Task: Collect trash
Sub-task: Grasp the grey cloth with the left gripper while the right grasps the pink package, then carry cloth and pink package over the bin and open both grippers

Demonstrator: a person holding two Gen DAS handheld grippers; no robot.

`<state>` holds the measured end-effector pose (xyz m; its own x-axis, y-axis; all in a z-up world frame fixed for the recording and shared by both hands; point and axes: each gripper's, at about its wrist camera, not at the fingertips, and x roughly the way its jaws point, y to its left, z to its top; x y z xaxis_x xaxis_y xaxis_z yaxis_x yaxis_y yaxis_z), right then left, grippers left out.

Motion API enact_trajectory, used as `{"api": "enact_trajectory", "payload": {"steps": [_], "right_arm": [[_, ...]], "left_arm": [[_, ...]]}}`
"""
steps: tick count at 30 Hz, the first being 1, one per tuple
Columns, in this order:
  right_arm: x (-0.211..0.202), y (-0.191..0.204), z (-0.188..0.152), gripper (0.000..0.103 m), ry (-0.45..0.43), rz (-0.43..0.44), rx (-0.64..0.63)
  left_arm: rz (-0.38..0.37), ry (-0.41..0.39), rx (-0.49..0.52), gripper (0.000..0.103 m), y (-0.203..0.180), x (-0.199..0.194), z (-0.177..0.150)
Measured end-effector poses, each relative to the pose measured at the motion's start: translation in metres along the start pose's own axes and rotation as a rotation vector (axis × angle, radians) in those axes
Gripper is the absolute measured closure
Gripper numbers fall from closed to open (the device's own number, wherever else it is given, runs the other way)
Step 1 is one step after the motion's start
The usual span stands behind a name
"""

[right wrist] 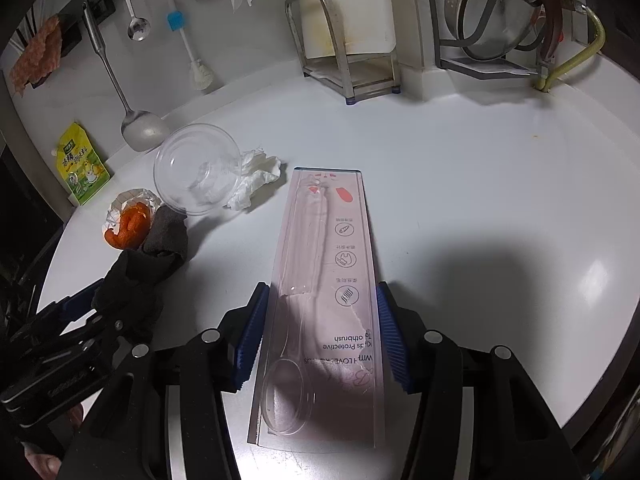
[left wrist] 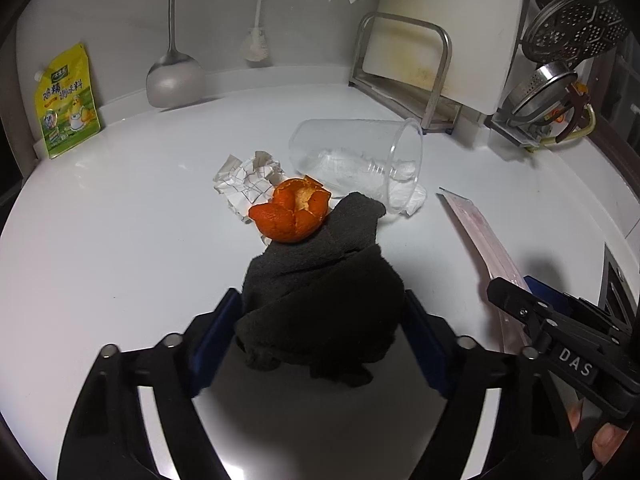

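My left gripper (left wrist: 322, 312) is shut on a dark grey cloth (left wrist: 324, 292) whose far end touches an orange peel (left wrist: 292, 212) on the white counter. Behind the peel lies crumpled checked paper (left wrist: 248, 180). A clear plastic cup (left wrist: 360, 160) lies on its side with a white tissue (left wrist: 408, 196) at its mouth. My right gripper (right wrist: 320, 320) is shut on a clear pink toothbrush package (right wrist: 324, 280). The package (left wrist: 480, 232) and right gripper (left wrist: 520, 300) also show in the left wrist view. The cloth (right wrist: 136, 280), peel (right wrist: 130, 226), cup (right wrist: 196, 174) and tissue (right wrist: 256, 178) show in the right wrist view.
A yellow-green seasoning pouch (left wrist: 66, 104) leans against the back wall at left. A ladle (left wrist: 174, 76) and a brush (left wrist: 258, 20) hang there. A metal rack with a white cutting board (left wrist: 432, 48) and a rack of strainers (left wrist: 560, 60) stand at the back right.
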<state>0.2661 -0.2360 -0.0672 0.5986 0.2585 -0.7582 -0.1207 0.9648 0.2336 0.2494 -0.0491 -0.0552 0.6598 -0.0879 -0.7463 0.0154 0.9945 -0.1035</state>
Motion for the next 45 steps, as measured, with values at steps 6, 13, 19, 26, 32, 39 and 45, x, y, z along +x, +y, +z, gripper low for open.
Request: {"api": "enact_trajectory", "payload": {"steps": [6,13,19,26,32,39,45], "right_arm": [[-0.001,-0.001,-0.001,0.051,-0.004,0.008,0.007],[-0.004,-0.004,-0.004,0.051,-0.01,0.013,0.028],[-0.017,-0.003,-0.008,0.051,-0.044,0.02,0.038],[-0.039,0.002,-0.028,0.051,-0.082,0.008,0.033],[-0.062,0.005,-0.067,0.051,-0.085,-0.007,0.066],[-0.1,0.012,-0.113,0.051,-0.112,-0.01,0.11],[-0.131,0.027,-0.158,0.051,-0.13,-0.02,0.128]], "left_arm": [[-0.01,-0.049,0.018,0.065,-0.001,-0.011,-0.002],[-0.005,-0.09,0.049,0.08,0.006,-0.034,-0.009],[0.007,-0.143,0.07,0.081,0.018,-0.069,-0.018],[0.009,-0.187,0.099,0.081,0.033,-0.115,-0.042],[-0.002,-0.199,0.113,0.081,0.036,-0.139,-0.073],[-0.028,-0.19,0.121,0.081,0.036,-0.16,-0.108],[-0.058,-0.193,0.125,0.081,0.036,-0.181,-0.135]]}}
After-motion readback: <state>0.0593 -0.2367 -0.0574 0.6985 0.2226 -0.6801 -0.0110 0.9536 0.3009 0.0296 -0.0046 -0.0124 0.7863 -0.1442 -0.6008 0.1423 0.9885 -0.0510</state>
